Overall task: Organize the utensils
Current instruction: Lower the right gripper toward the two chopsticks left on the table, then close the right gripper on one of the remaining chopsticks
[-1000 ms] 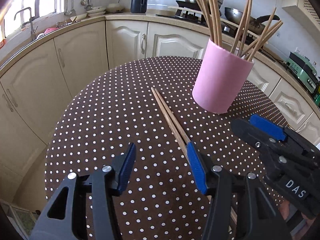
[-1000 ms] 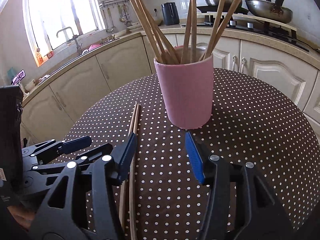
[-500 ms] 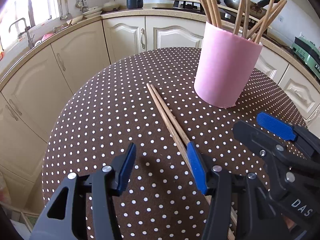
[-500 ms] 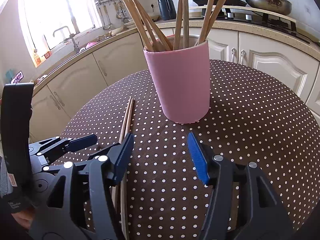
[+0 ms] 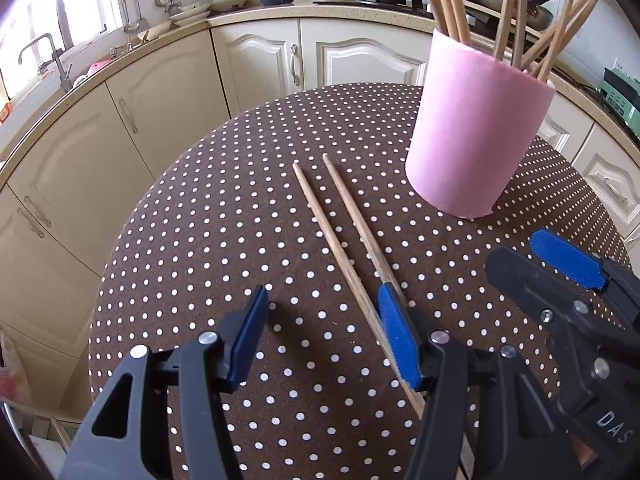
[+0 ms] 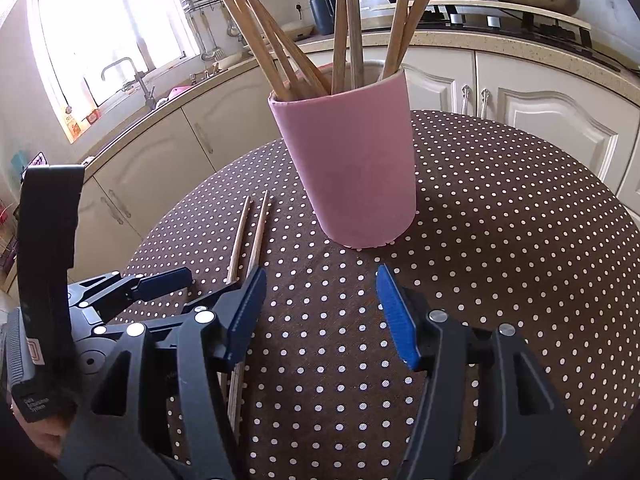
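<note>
Chopsticks (image 5: 344, 236) lying loose as pair on polka-dot tablecloth (image 5: 224, 240), mid-frame, tips aiming toward upper left, near ends running under left gripper (image 5: 320, 336). Left gripper hovering over them, jaws spreading wider, nothing pinched. Pink holder (image 6: 352, 160) standing upright in upper centre, stuffed with more sticks. Right gripper (image 6: 320, 312) hanging lower centre, jaws spread, gripping nothing.

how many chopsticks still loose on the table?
2. Both lie side by side left of the pink cup: one further left, the other nearer the cup. Their near ends run under the left tool. The rest stand in the cup.
</note>
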`<state>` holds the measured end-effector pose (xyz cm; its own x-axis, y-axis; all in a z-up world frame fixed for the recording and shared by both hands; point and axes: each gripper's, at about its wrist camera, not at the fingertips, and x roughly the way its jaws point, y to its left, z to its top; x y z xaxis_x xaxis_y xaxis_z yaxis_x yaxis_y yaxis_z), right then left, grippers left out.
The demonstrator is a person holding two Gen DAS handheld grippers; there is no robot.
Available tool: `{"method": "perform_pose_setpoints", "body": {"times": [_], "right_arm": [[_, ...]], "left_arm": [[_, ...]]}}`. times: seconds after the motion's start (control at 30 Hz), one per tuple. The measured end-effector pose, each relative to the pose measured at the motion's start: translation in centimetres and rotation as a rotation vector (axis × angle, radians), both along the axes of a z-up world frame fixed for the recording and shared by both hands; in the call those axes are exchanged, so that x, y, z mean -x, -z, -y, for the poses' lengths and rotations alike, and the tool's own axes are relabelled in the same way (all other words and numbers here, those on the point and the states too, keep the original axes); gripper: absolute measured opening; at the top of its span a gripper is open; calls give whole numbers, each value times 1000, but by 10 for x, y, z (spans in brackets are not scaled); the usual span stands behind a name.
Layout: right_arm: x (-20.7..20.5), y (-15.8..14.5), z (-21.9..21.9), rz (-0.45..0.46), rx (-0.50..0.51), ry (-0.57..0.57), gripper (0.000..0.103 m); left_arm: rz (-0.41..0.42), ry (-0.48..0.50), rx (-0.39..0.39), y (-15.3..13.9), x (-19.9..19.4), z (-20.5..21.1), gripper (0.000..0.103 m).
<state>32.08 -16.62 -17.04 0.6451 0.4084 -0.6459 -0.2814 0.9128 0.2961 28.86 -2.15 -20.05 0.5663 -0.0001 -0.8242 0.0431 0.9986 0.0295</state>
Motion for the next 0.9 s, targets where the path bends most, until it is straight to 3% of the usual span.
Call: {"method": "perform_pose_setpoints", "body": {"times": [0.2,0.27,0.43,0.9], "right_arm": [[-2,0,-8,-22,18,-19,57],[-2,-1,-11,-24,29,-28,57],[-3,0,-25,-41,62,-62,57],[-17,3,-81,-130,178,-169,57]], "left_arm": [[0,35,-2,-1,2,-6,36],[-2,34,2,-1,4,-10,22],[-11,38,20,-2,12,-22,7],[-33,41,111,-2,29,-50,6]]}}
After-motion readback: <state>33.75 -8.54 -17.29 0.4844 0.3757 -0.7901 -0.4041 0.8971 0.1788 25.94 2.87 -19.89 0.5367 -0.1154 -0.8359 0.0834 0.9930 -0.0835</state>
